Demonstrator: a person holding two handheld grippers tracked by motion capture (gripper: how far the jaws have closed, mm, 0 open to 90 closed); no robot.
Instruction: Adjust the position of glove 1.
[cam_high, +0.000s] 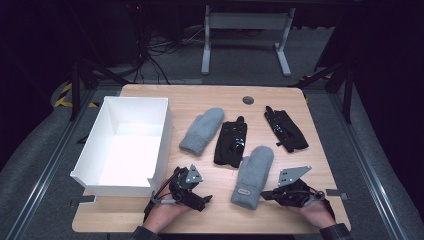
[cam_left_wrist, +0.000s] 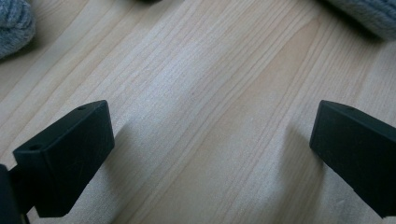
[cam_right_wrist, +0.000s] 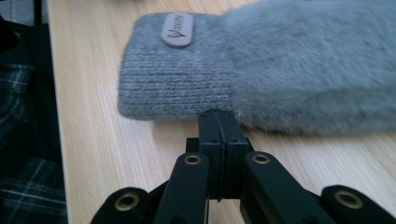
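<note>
We see nothing packed yet: the white cardboard box (cam_high: 131, 145) sits empty, the fuzzy grey mitten (cam_high: 252, 176) lies on the table beside our right gripper (cam_high: 263, 195), its jaws pressed together and empty; our left gripper (cam_high: 206, 199) gapes wide.

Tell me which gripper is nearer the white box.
Left. The left gripper sits just off the white box's near right corner; the right gripper lies beyond the near grey mitten.
</note>
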